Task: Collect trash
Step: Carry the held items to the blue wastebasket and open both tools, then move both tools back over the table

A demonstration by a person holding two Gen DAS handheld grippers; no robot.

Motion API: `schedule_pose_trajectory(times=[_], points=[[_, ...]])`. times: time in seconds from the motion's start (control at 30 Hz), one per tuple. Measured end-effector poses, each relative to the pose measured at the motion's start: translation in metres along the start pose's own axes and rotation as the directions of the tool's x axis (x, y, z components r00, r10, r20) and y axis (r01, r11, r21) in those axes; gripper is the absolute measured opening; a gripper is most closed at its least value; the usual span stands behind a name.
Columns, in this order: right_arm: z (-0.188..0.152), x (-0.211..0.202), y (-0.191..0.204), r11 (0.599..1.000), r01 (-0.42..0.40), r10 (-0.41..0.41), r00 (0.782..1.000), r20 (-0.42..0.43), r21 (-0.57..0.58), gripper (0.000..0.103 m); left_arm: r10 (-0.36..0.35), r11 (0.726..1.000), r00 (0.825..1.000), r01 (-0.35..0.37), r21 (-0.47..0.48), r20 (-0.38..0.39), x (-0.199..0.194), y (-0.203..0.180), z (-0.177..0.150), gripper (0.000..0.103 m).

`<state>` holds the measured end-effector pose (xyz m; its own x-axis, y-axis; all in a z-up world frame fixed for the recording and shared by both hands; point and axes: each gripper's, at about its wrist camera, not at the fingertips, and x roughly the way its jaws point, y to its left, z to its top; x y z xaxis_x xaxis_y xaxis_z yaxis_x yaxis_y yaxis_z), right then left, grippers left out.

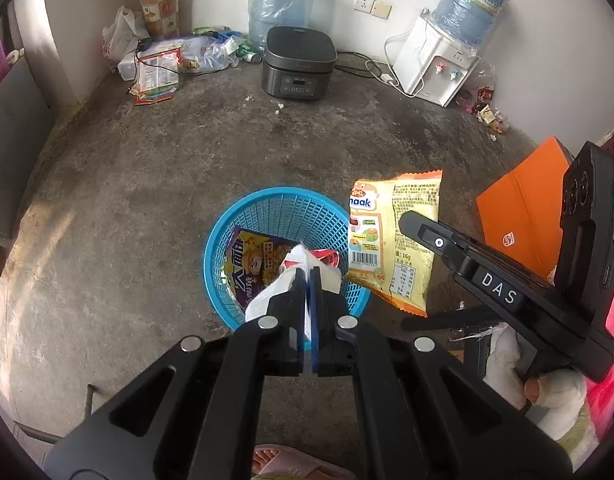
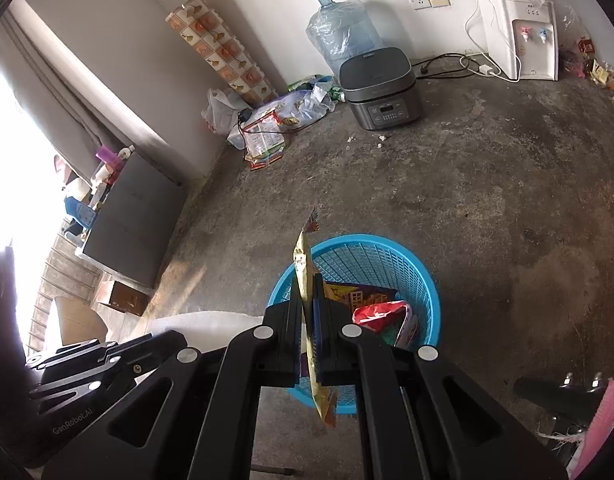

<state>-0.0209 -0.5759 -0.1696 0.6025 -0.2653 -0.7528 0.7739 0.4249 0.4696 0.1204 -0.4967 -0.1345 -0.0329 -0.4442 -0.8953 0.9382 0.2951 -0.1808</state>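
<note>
Basket point(image 1: 223, 236) bright blue, little grid holes all over. Snack bag point(image 1: 391, 240) yellow with orange ends, black barcode stripes. Wrapper in basket point(image 1: 251, 264) purple and yellow, cartoon picture. Another wrapper point(image 2: 377, 312) red. Thin bag point(image 1: 267, 296) white. Grippers point(image 1: 307, 276) black, blue pads. Folder point(image 1: 523, 208) orange. Cooker point(image 1: 299, 60) dark grey. Water jug point(image 1: 281, 4) see-through blue. Floor point(image 1: 147, 160) grey, blotchy. Roll point(image 2: 223, 48) orange-and-cream squares.

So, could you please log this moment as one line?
left gripper: shut on white wrapper | right gripper: shut on yellow snack packet | both above blue basket
</note>
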Motion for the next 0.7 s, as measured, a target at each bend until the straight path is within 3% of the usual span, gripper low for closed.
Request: schedule_pose_trajectory(times=[0.03,0.1,0.2,0.33,0.5,0.63,0.7], points=[[0.004,0.015,-0.002,1.000,0.000,-0.001,1.000,-0.013,-0.007,0.006,0.003,1.000,1.000,-0.003,-0.004,-0.013,0.012,0.002,0.003,0.029],[0.008,0.049,-0.009,1.000,0.003,-0.004,0.997,-0.083,-0.001,0.007,0.034,0.999,0.999,-0.035,-0.022,-0.023,0.029,0.006,0.007,0.053],[0.003,0.085,-0.020,0.999,0.031,-0.024,0.984,-0.179,0.036,0.020,0.041,0.996,0.998,-0.044,-0.074,-0.040,0.039,0.012,0.010,0.053],[-0.010,0.091,-0.033,0.995,0.021,-0.004,0.984,-0.179,0.093,0.034,0.028,0.998,0.999,-0.027,-0.057,0.015,0.019,0.015,0.008,0.057],[-0.016,0.073,-0.036,0.994,-0.005,0.021,0.990,-0.142,0.112,0.036,0.035,0.999,0.996,-0.032,-0.034,0.085,-0.008,0.016,0.016,0.057],[-0.017,0.048,-0.028,0.994,-0.034,0.044,0.994,-0.098,0.107,0.036,0.031,0.999,0.986,-0.027,-0.023,0.166,-0.052,0.014,0.014,0.058],[-0.020,0.035,-0.021,0.994,-0.053,0.061,0.995,-0.075,0.097,0.036,0.037,0.999,0.977,-0.033,-0.021,0.210,-0.078,0.013,0.011,0.063]])
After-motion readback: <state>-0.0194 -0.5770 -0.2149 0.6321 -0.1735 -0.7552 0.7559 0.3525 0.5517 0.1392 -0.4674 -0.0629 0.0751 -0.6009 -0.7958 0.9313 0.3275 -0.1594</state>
